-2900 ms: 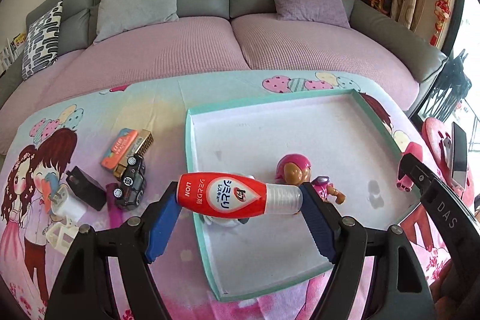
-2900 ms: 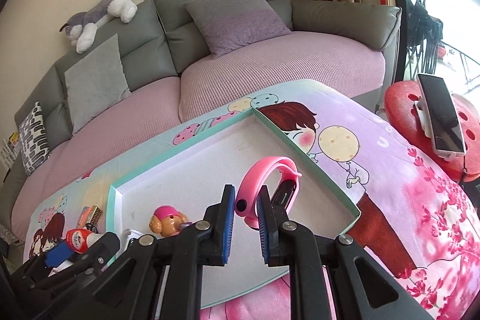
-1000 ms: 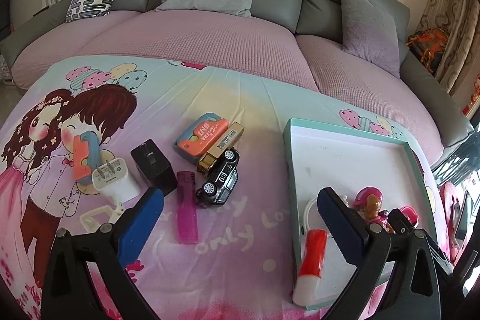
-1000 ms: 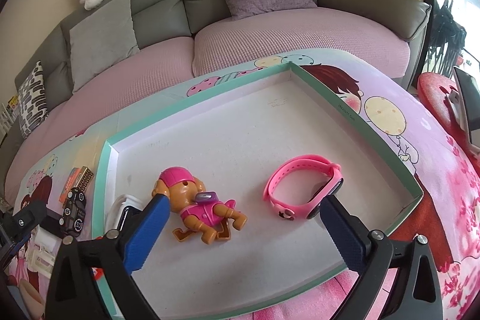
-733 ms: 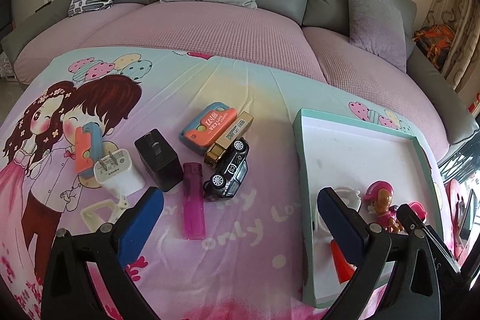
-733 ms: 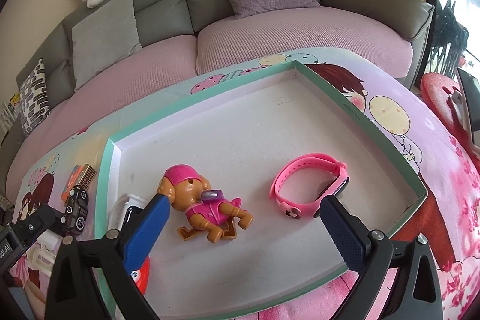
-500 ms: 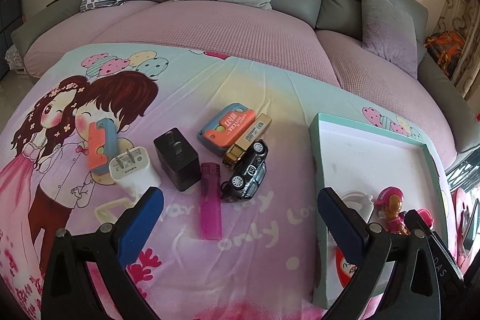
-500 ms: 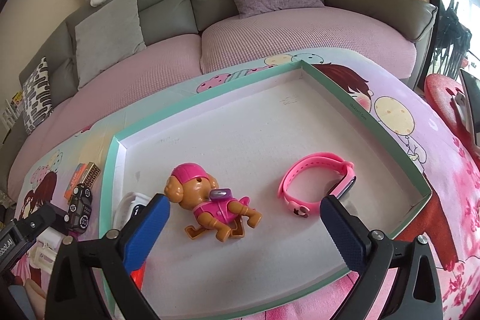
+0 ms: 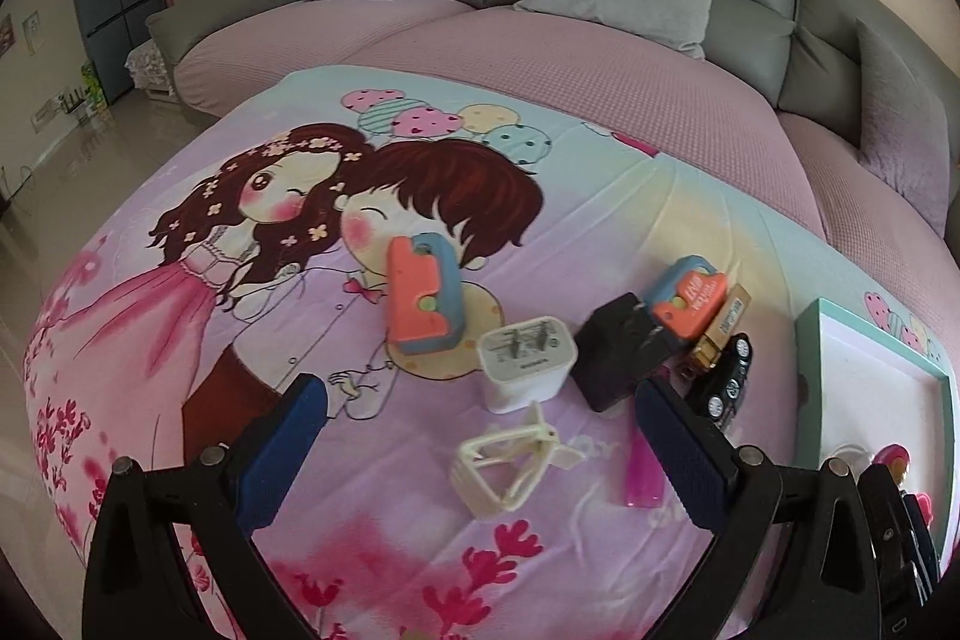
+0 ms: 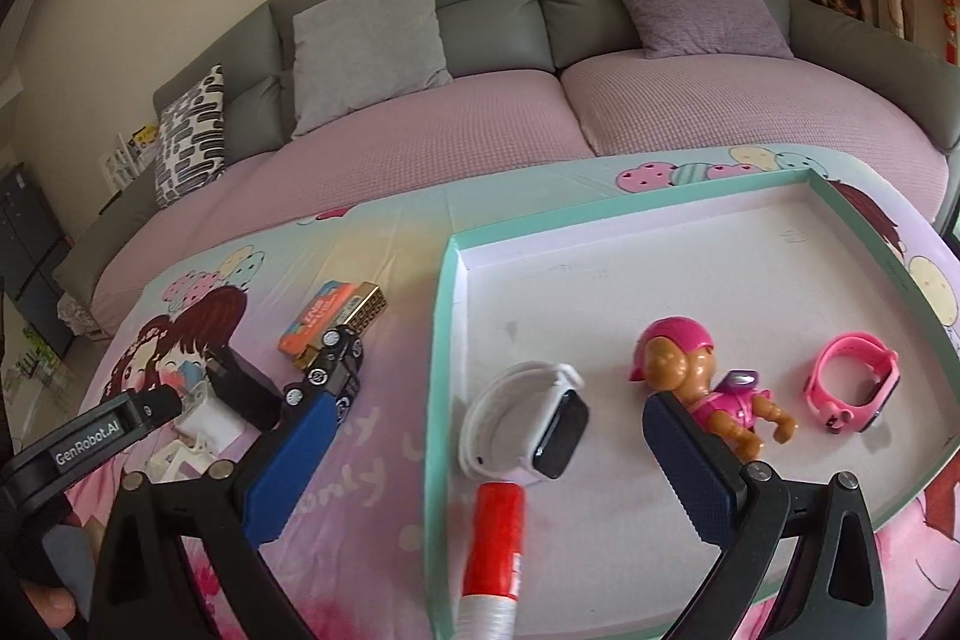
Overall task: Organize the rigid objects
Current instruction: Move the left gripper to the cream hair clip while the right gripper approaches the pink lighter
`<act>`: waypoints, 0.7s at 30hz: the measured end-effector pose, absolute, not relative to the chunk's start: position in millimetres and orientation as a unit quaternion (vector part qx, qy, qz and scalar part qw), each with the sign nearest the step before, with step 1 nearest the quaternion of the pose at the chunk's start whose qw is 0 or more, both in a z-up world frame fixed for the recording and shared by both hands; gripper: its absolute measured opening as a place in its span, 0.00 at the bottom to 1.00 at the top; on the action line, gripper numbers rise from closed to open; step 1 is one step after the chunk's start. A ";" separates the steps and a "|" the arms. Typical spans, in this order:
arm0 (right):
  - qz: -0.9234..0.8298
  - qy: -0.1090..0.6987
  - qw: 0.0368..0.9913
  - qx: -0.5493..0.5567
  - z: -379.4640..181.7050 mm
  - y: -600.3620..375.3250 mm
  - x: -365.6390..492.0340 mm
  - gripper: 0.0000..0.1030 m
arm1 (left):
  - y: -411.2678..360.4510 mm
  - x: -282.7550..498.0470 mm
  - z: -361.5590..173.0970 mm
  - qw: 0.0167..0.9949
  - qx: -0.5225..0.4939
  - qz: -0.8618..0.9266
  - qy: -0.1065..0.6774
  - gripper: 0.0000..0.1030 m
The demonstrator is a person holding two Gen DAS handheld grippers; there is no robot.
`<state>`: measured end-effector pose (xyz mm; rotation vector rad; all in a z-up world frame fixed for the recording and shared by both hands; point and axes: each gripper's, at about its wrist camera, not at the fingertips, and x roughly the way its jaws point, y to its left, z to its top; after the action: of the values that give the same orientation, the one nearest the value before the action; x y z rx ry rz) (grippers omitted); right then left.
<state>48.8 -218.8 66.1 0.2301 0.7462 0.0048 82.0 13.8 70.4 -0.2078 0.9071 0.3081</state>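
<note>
Currently my left gripper (image 9: pixel 480 451) hangs open over the white clip (image 9: pixel 507 463) outside the tray (image 10: pixel 441 340); next, lower and close. My right gripper (image 10: pixel 489 466) is open above the tray.

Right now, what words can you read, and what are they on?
"GenRobot.AI": on the left gripper.
"only": on the tablecloth, partly hidden.
Orange case: lettering too blurred to read.
White charger: print too small.
Red bottle: label not readable.
</note>
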 end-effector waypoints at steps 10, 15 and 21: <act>0.075 0.355 0.931 0.046 66.5 -151.0 46.0 1.00 | 44.2 70.6 71.7 0.877 -0.105 0.188 0.429 0.99; 0.105 0.360 0.926 0.038 62.8 -130.7 47.6 1.00 | 53.9 65.6 67.2 0.873 -0.113 0.184 0.437 0.99; 0.121 0.372 0.919 0.045 52.7 -114.8 53.6 1.00 | 69.1 62.1 63.1 0.870 -0.133 0.177 0.440 0.99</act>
<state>53.6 -114.8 52.7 0.0926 0.7641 0.2496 62.1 69.1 63.1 -0.2791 0.9201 0.3705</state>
